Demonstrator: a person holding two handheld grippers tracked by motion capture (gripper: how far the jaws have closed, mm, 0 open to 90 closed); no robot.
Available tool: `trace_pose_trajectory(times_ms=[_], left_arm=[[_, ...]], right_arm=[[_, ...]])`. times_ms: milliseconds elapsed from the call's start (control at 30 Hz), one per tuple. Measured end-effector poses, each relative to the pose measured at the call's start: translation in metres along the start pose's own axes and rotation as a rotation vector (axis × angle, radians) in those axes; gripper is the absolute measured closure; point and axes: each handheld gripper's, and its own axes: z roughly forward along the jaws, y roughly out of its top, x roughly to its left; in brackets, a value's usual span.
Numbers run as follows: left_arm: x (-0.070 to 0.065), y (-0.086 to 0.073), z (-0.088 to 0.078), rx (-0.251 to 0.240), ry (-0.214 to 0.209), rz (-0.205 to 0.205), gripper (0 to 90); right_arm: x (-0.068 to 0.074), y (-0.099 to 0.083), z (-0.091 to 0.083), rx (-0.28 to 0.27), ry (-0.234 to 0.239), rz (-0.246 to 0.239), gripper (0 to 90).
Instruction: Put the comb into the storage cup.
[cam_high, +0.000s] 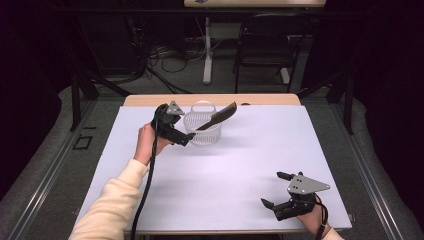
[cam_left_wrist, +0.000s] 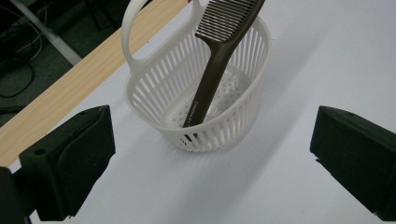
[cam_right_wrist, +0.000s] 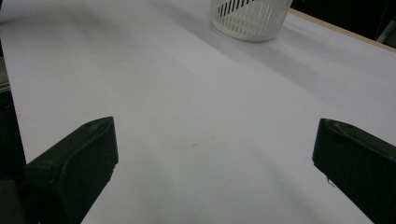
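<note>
1 dark comb (cam_left_wrist: 219, 60) tilted in white slatted basket (cam_left_wrist: 154, 98) | both jaws spread, empty

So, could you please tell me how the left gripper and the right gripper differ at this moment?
The left gripper is held up close beside the white basket near the table's far edge, while the right gripper sits low near the front corner, well away from it. The left gripper looks at the brown comb leaning in the basket; the right gripper faces mostly bare table. Both have their jaws wide open and hold nothing.
</note>
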Motion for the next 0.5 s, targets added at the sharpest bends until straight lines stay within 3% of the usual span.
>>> trace_pose_trajectory(times_ms=[500], left_arm=[[-0.007, -0.026, -0.012, 0.027, 0.019, -0.044, 0.0]], right_arm=[[0.0, 0.0, 0.0, 0.001, 0.004, 0.008, 0.0]])
